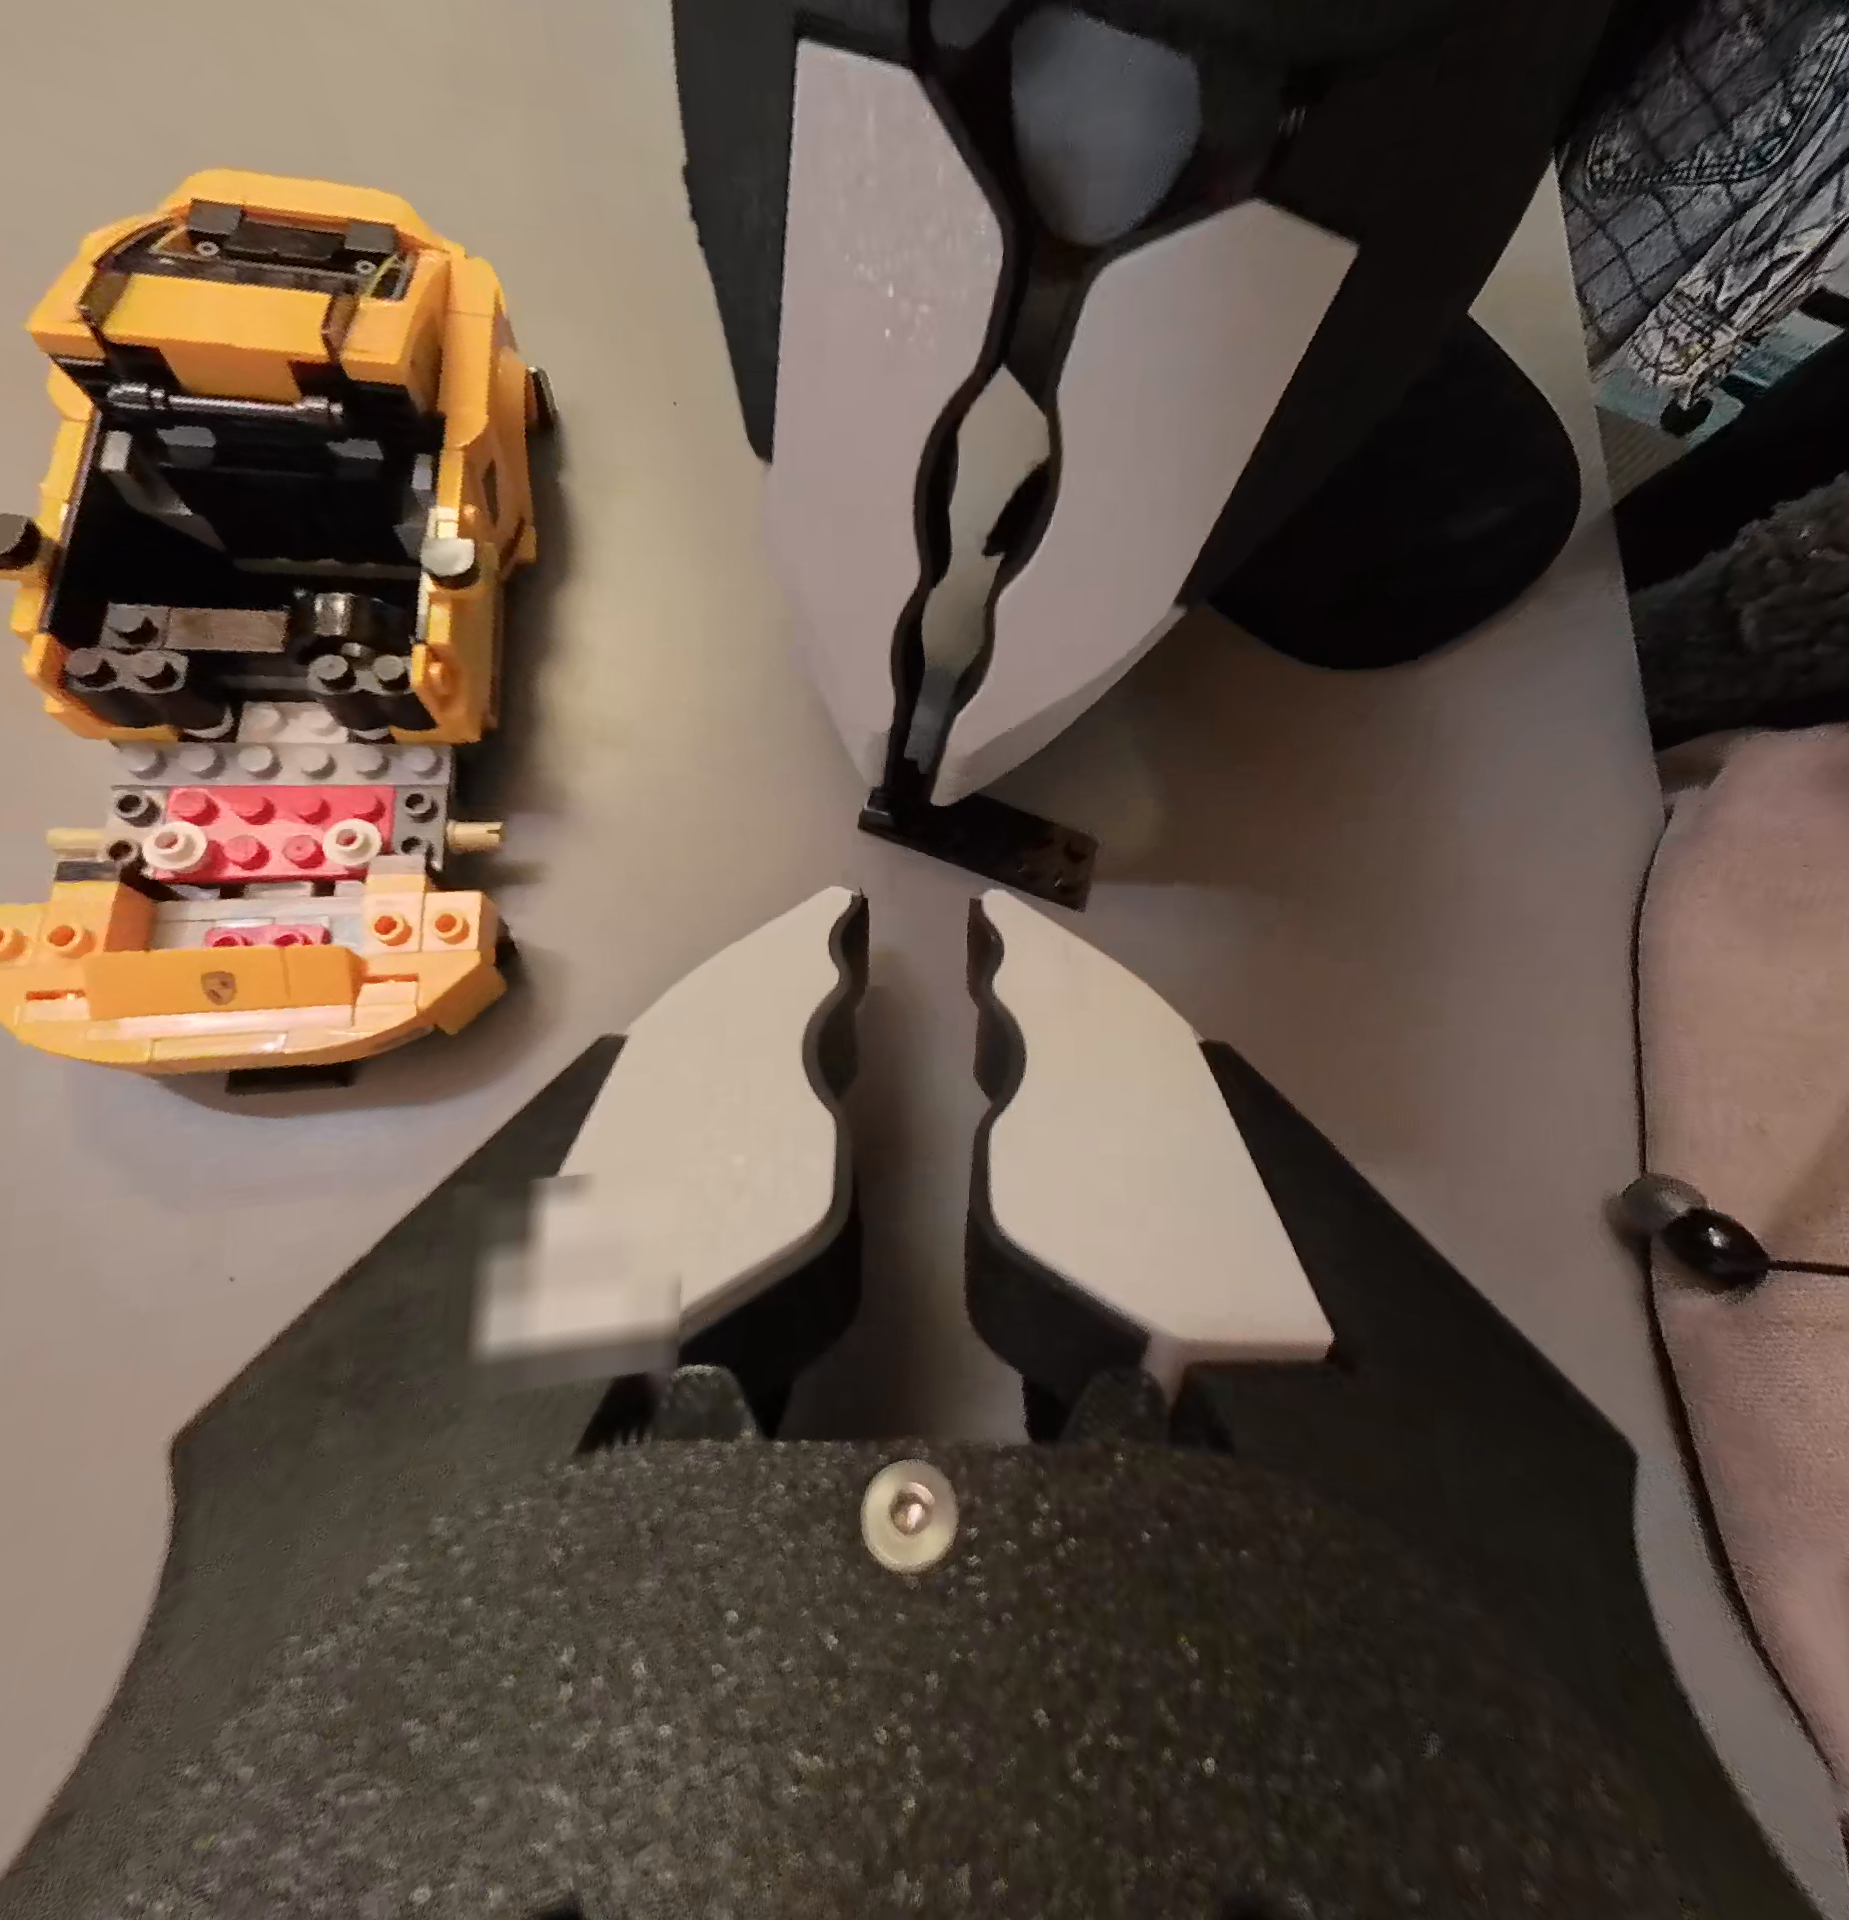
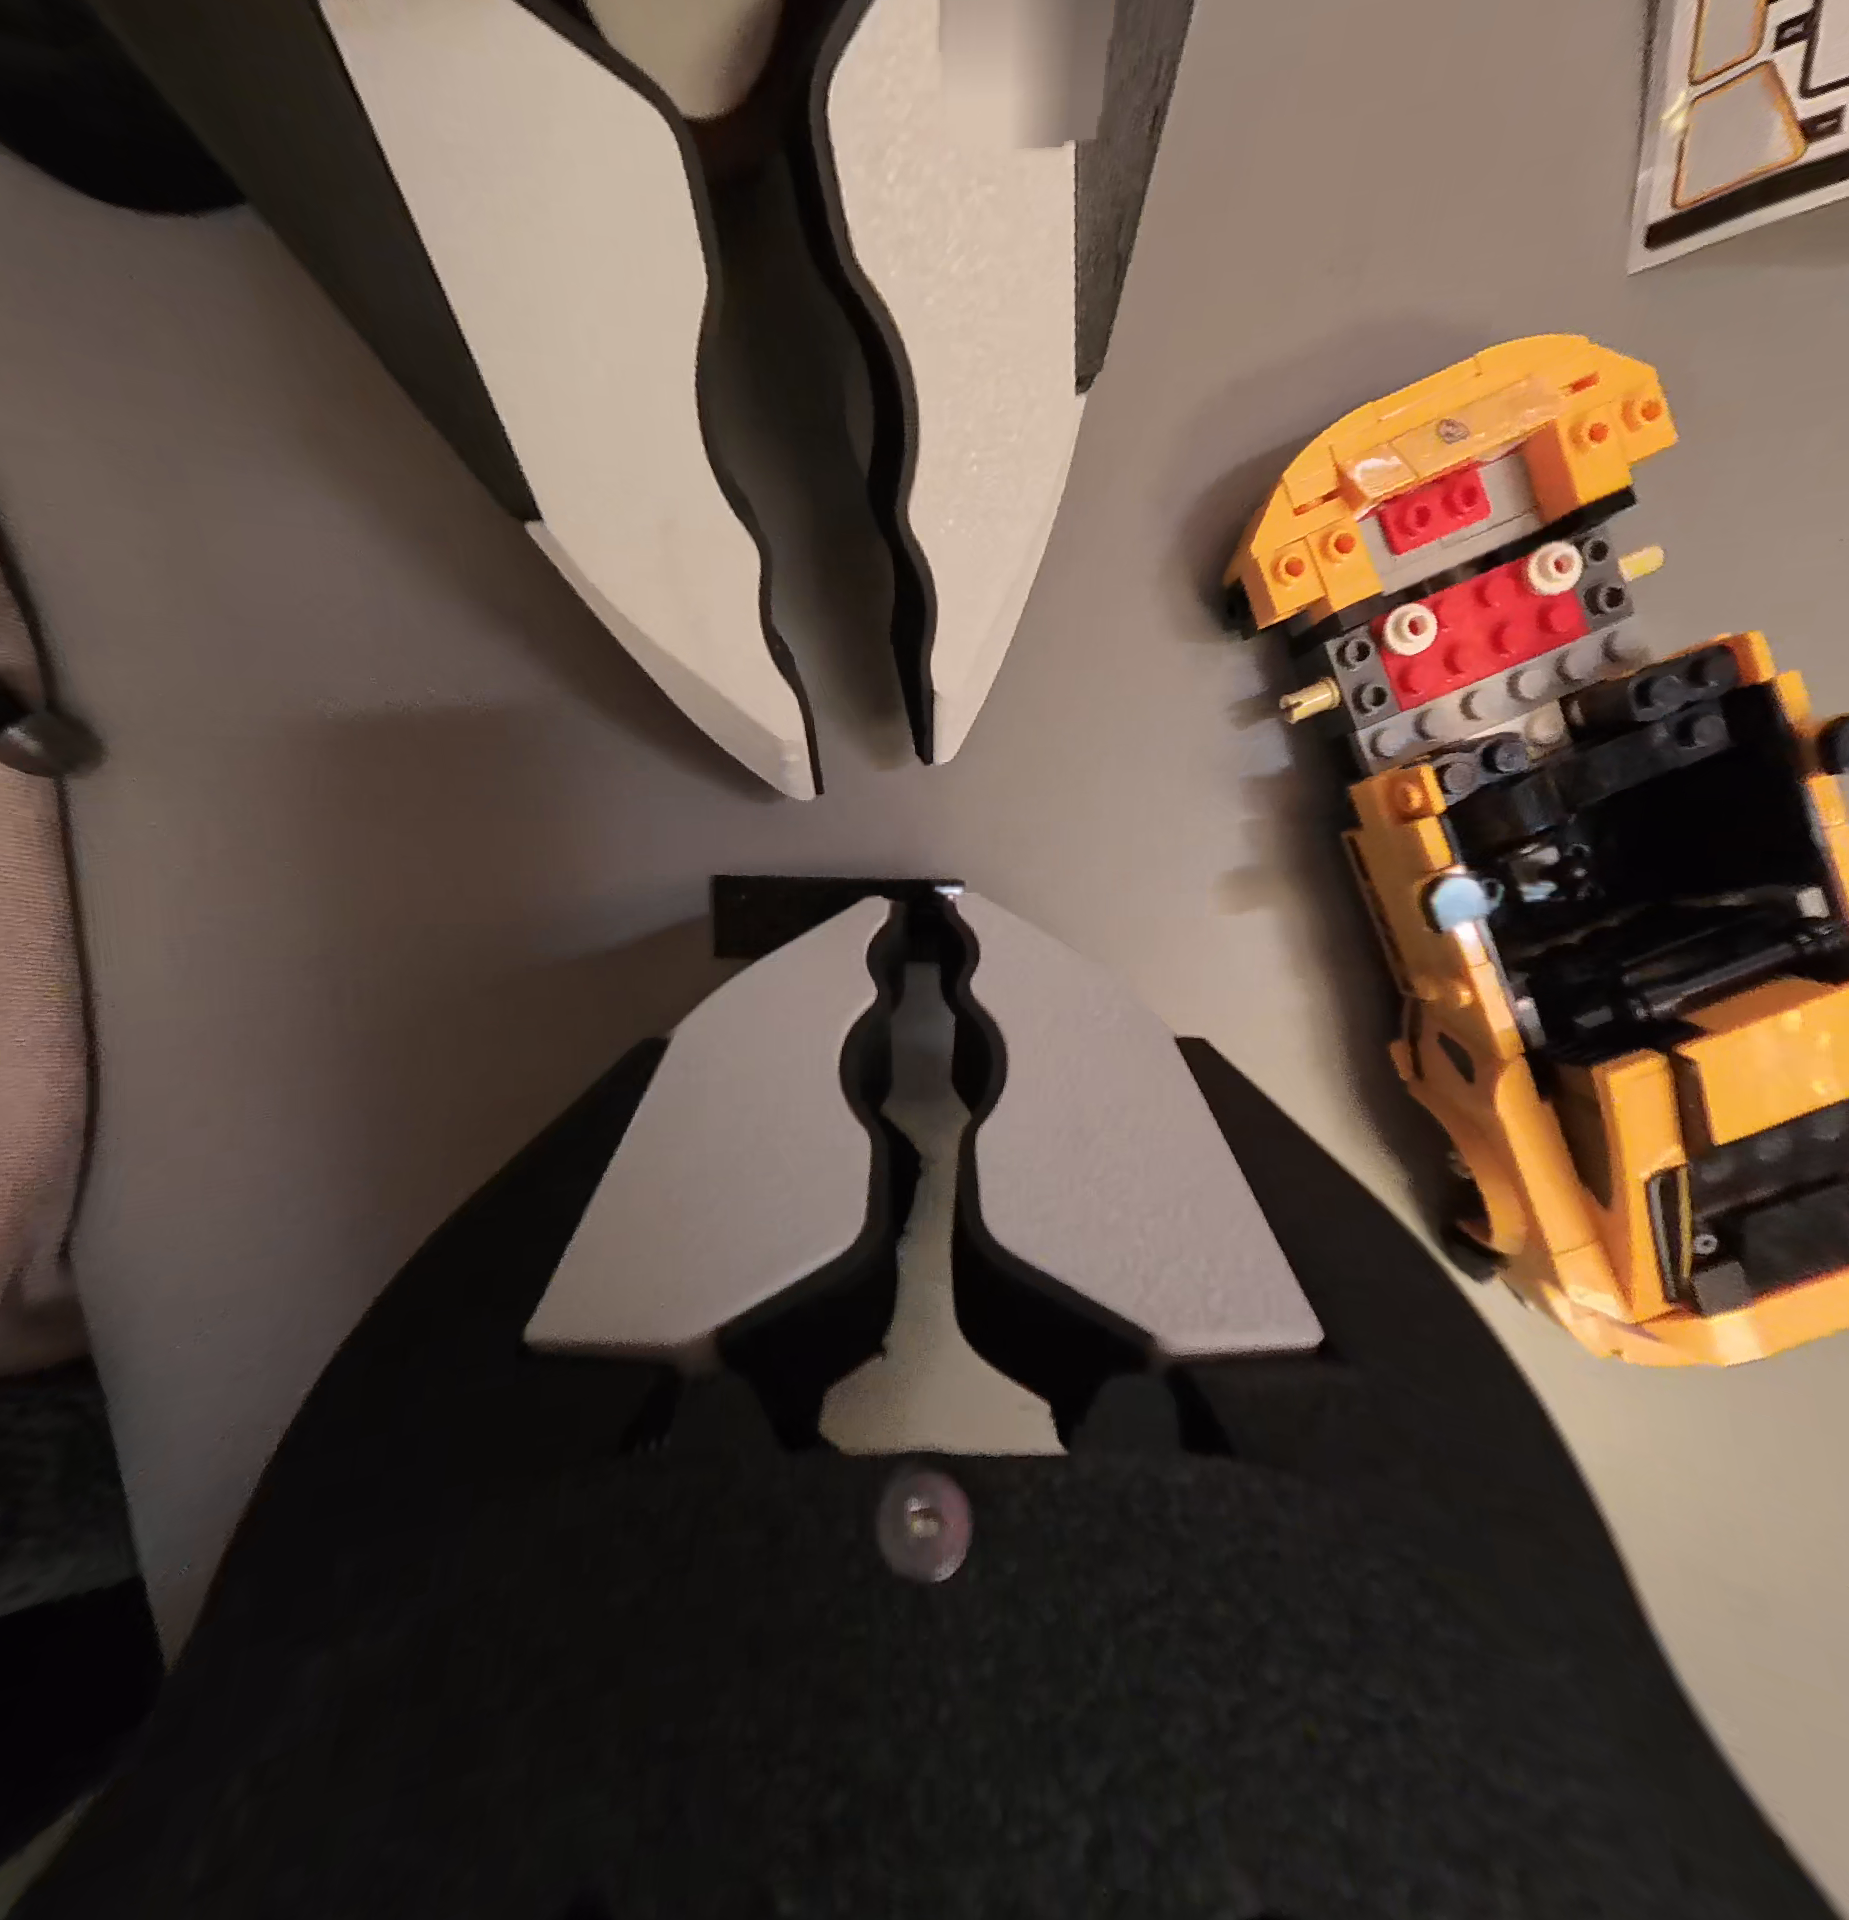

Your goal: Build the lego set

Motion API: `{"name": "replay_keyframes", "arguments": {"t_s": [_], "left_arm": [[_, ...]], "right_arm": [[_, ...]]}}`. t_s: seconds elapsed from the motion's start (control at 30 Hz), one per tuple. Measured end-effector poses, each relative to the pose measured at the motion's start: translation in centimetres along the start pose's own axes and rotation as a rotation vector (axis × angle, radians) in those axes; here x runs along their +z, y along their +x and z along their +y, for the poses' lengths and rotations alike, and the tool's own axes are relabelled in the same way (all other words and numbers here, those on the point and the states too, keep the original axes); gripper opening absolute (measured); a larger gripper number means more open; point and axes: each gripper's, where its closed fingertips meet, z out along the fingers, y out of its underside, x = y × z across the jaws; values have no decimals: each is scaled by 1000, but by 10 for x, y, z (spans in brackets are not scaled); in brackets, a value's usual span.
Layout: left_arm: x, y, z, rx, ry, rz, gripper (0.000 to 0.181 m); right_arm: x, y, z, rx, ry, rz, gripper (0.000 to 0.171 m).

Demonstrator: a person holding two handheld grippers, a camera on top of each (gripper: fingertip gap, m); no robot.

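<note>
Grey tabletop [image 1: 639,623], yellow car [image 1: 245,644] aside. My right gripper [image 2: 915,902] pinches a black plate [image 1: 987,844]; my left gripper [image 1: 915,902] stands parted, empty.

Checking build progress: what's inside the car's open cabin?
Inside the car: black walls and floor, black studded bricks at the front edge, and a grey piece. The deep interior is too dark to make out.

lego car [image 1: 245,644] on the table [image 1: 639,520] left of the facing grippers, flat plate [image 1: 987,847] between their tips, sticker sheet [image 2: 1761,114] beyond the car
</note>
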Motion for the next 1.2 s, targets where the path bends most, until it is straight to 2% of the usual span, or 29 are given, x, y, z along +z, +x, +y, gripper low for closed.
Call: {"name": "replay_keyframes", "arguments": {"t_s": [0.2, 0.37, 0.63, 0.7, 0.8, 0.87, 0.9, 0.97, 1.03, 1.2], "left_arm": [[0, 0, 0, 1, 2, -3, 17], [-2, 0, -1, 4, 9, -1, 16], [-4, 1, -1, 2, 15, 9, 16], [-4, 1, -1, 1, 16, 10, 16], [-4, 1, -1, -1, 16, 11, 16], [-4, 1, -1, 0, 14, 10, 16], [-4, 1, -1, 1, 14, 11, 16], [-4, 2, -1, 2, 15, 11, 16], [-4, 2, -1, 3, 15, 10, 16], [-5, 2, -2, 1, 21, 9, 16]], "right_arm": [[-5, -2, -2, 67, 53, -55, 12], [2, 1, 2, 113, 20, -128, 18], [6, -8, 4, 108, -6, -182, 18], [4, -11, 5, 104, -1, -168, 28], [1, -18, 6, 98, 1, -136, 60], [4, -22, 7, 94, -4, -83, 76], [6, -22, 7, 83, 5, -51, 78], [9, -22, 6, 67, 24, 3, 71], [10, -16, 6, 43, 41, 59, 53], [10, -19, 7, 21, 62, 55, 49]]}}
